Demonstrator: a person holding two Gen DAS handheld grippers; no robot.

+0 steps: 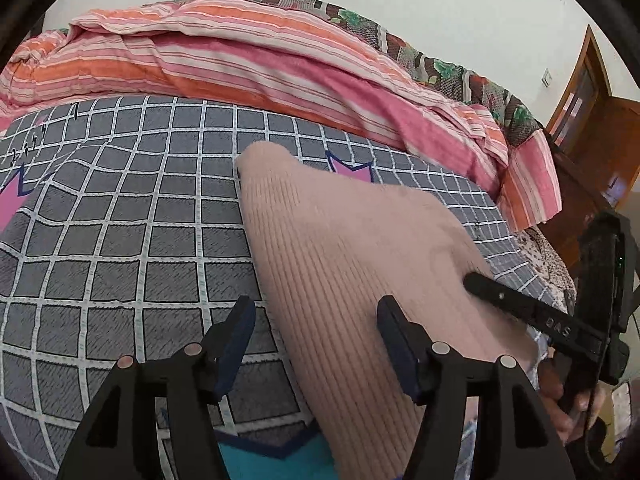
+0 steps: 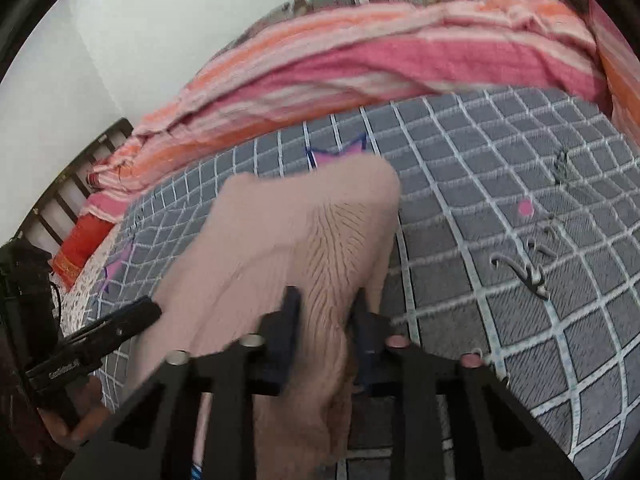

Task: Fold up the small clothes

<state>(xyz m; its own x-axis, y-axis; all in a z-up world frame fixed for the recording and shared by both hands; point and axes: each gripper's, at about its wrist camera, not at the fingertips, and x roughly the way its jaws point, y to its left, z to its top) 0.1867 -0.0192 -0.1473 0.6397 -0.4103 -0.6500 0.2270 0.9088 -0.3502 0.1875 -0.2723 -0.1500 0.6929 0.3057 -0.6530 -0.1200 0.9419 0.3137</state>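
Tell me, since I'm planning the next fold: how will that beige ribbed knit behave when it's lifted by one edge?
Probably floppy: the beige knit bunches into creases where the right tool pinches it. Likely light, since one pinch holds up that fold. It looks stretchy and grippy rather than slippery, given its ribs, so it may drag on the checked bedsheet.

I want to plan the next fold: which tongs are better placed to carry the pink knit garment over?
The right tongs: they pinch the pink knit garment, bunching it. The left tongs stand open, gripping nothing.
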